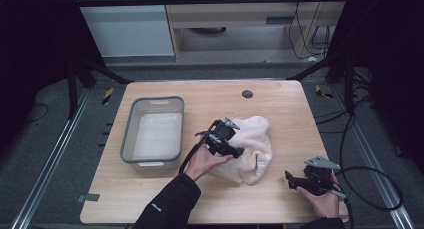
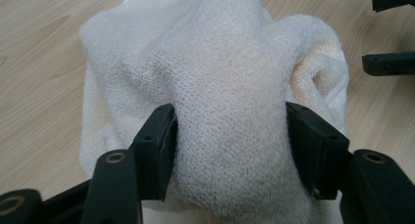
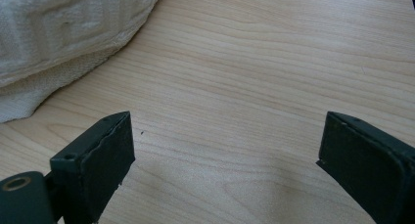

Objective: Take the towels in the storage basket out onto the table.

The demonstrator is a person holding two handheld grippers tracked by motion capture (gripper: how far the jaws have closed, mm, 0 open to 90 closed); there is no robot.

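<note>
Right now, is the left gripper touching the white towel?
Touching. In the left gripper view, both pads of the left gripper lie against a raised fold of the white towel.

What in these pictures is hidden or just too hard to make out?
- High view: the left tool and hand cover part of the towel.
- Left gripper view: the towel bulges between the jaws, hiding the table under it; whether the pads press it is unclear.
- Right gripper view: the towel is cut off by the top and left edges.
- High view: the grey bin has a pale inside; contents are unclear.
</note>
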